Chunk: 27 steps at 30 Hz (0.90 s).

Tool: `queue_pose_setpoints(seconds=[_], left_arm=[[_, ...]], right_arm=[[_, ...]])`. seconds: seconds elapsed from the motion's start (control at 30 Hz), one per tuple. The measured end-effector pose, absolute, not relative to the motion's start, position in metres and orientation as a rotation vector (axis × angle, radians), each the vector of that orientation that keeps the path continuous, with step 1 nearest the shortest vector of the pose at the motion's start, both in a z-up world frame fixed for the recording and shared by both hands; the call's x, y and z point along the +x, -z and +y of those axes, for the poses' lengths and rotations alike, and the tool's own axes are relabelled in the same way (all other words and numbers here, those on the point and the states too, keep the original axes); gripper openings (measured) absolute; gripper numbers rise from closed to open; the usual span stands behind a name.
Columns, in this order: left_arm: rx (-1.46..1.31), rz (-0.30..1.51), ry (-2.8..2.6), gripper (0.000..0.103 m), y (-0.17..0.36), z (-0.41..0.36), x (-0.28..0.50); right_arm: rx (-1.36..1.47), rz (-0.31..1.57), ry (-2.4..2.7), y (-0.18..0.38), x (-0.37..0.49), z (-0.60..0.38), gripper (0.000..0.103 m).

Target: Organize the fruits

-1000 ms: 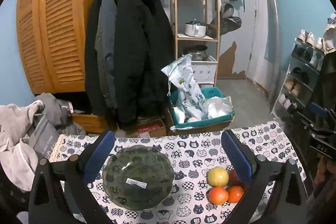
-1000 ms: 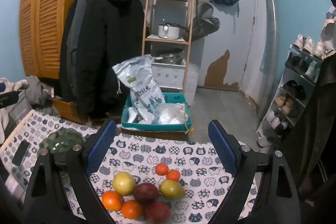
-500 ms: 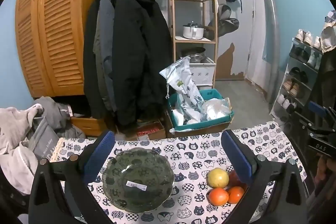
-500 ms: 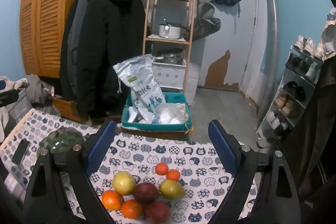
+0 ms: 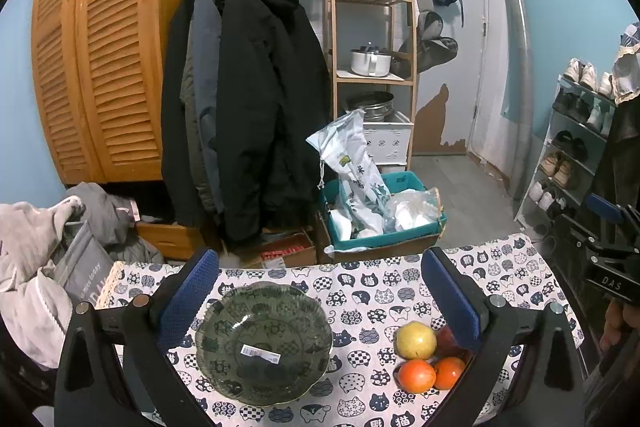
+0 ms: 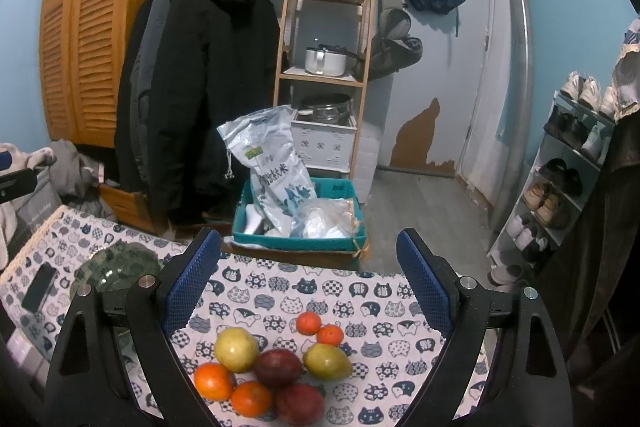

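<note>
The green glass bowl (image 5: 264,343) sits on the desk (image 5: 372,291), under a cat-print cloth, and serves as the landmark here. It holds no fruit, only a small white sticker on its bottom, so the sorting looks not yet begun. The left gripper (image 5: 316,301) hangs over it with its blue pads wide apart and nothing between them, probably placed there to steady or guard the bowl.

All the fruit lies in one loose cluster to the right of the bowl, apart from it. In the right wrist view the right gripper (image 6: 308,281) hovers above this cluster, spread wide and empty. The yellow apple (image 6: 236,349) is nearest the bowl, touching a dark plum (image 6: 277,367) and an orange (image 6: 214,381); a second orange (image 6: 251,398) and a red plum (image 6: 299,404) lie at the near side, a yellow-green pear (image 6: 327,361) farther right, and two small tangerines (image 6: 309,323) toward the far edge.

Because the pieces touch, closing on one may nudge its neighbours, and round fruit could roll. Bare cloth lies between bowl and cluster, giving room to carry across. The far desk edge drops toward a teal bin (image 6: 298,223) on the floor.
</note>
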<state>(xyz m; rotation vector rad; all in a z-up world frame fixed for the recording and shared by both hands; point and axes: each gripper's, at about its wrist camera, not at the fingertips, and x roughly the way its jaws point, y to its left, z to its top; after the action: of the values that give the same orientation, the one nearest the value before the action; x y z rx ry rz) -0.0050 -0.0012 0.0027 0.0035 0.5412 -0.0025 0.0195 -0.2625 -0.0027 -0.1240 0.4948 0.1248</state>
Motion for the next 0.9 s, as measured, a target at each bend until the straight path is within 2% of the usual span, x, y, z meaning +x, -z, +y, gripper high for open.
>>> queue_pose_setpoints(seconds=[0.9], left_arm=[[-0.002,0.540,0.001,0.102,-0.0039,0.0018,-0.0049]], right_arm=[[-0.134,0.493,-0.122,0.0018,0.0189,-0.2605,0.088]])
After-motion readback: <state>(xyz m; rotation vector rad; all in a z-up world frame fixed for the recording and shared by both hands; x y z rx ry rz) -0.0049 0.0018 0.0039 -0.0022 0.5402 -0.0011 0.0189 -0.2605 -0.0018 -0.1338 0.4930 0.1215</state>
